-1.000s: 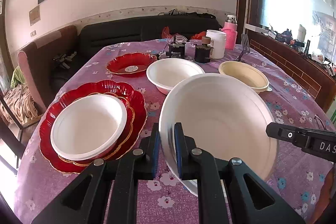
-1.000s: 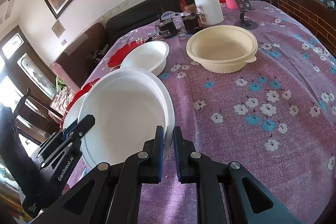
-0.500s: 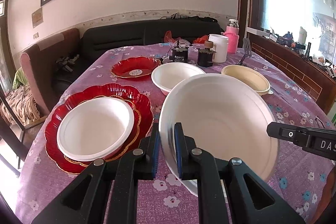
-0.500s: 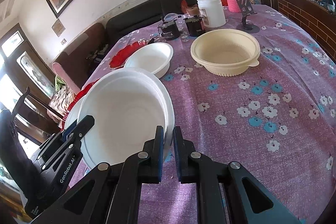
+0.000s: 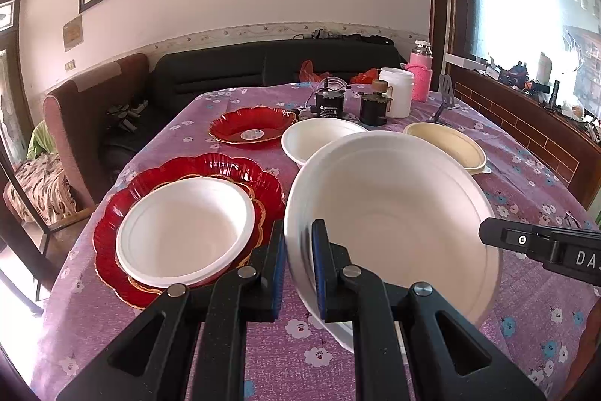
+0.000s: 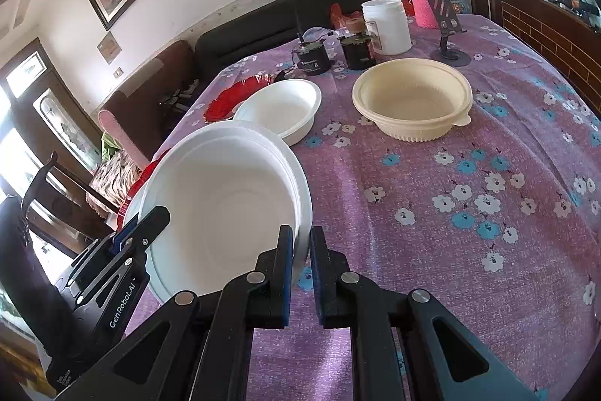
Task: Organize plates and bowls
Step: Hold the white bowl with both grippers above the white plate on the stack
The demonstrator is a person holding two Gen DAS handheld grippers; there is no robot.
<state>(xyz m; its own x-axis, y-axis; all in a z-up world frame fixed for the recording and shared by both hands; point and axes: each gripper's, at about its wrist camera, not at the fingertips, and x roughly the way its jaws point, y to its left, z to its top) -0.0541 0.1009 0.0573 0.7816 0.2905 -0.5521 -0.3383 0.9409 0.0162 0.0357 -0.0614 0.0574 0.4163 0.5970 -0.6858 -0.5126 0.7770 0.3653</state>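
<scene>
Currently, left wrist view – tool state: the left tool (image 5: 297, 250) is clamped narrow on the near rim of the large white bowl (image 5: 394, 213), which is held tilted above the worktop (image 5: 526, 183).
Left wrist view – second grip: the right tool (image 5: 488, 236) is seen at the bowl's opposite rim.
Left wrist view – stack: a white bowl (image 5: 184, 232) is nested in red scalloped plates (image 5: 263, 183), just beside the held bowl.
Left wrist view – surroundings: a lone red plate (image 5: 251, 130), another white bowl (image 5: 323, 141) and a cream bowl (image 5: 447, 145) are set farther back, with jars and a pink bottle beyond.
Right wrist view – tool state: the right tool (image 6: 300, 250) is pinched narrow on the same bowl's rim (image 6: 225, 205); the left tool (image 6: 150, 224) is gripped on the far side.
Right wrist view – risk: the thin rim could be bent or slipped if the two tools are pulled unevenly.
Right wrist view – risk: the stack could be knocked if the bowl is lowered off-centre.
Right wrist view – obstruction: nothing is seen between the bowl and the stack.
</scene>
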